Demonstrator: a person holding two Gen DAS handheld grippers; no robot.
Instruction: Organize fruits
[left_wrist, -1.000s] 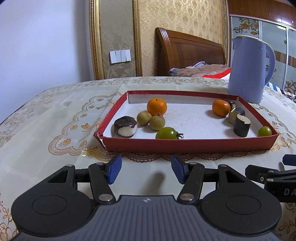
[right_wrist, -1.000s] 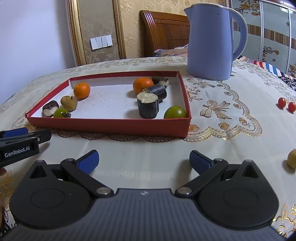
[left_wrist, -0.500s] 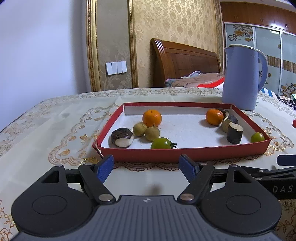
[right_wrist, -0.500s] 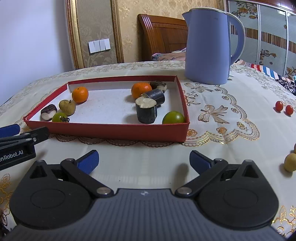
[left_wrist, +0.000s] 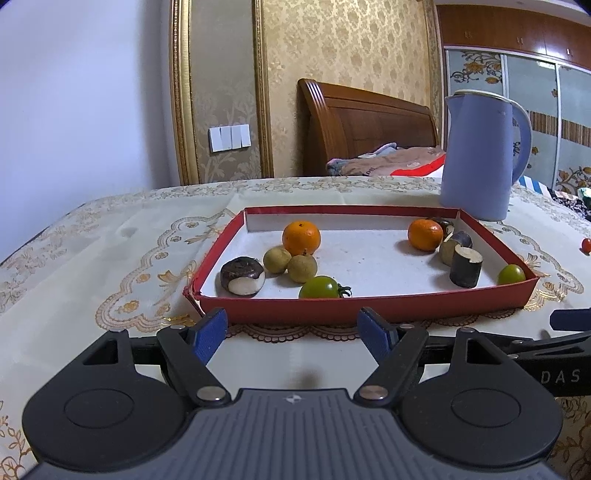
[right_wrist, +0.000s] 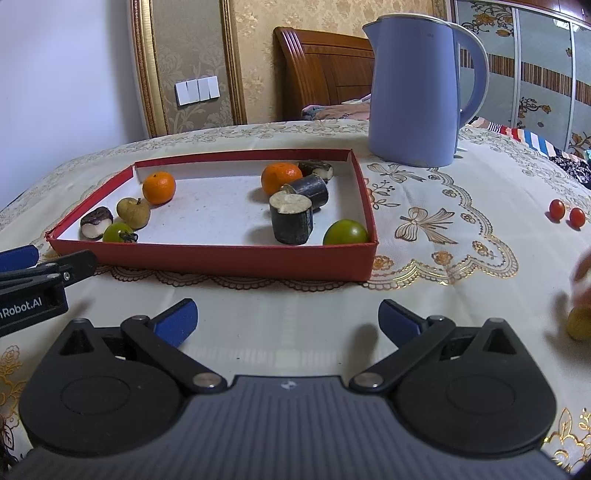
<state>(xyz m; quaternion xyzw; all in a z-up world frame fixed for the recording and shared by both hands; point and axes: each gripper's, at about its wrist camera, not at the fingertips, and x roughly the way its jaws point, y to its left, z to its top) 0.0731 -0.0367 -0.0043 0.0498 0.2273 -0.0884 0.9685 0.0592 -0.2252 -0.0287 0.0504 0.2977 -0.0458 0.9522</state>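
- Cream embroidered tablecloth (right_wrist: 424, 266) covers the table, with a wooden headboard (left_wrist: 365, 125) and gold wallpaper behind it.
- At the middle of the cloth sits the red tray (left_wrist: 332, 308), my landmark for everything else.
- My left gripper (left_wrist: 290, 330) hangs just in front of the tray's near wall, jaws wide apart, gripping nothing.
- My right gripper (right_wrist: 286, 319) hangs in front of the tray's near right corner, jaws likewise spread wide and empty.
- Inside the tray, at its left end: an orange (left_wrist: 301, 237), two longans (left_wrist: 290, 264), a water chestnut (left_wrist: 242, 276) and a green tomato (left_wrist: 319, 288).
- Inside the tray, at its right end: a second orange (right_wrist: 281, 178), dark sugarcane pieces (right_wrist: 291, 218) and another green tomato (right_wrist: 345, 232).
- Right of the tray, well apart on the cloth: two red cherry tomatoes (right_wrist: 566, 213).
- Behind the tray's far right corner stands a blue kettle (right_wrist: 415, 88).
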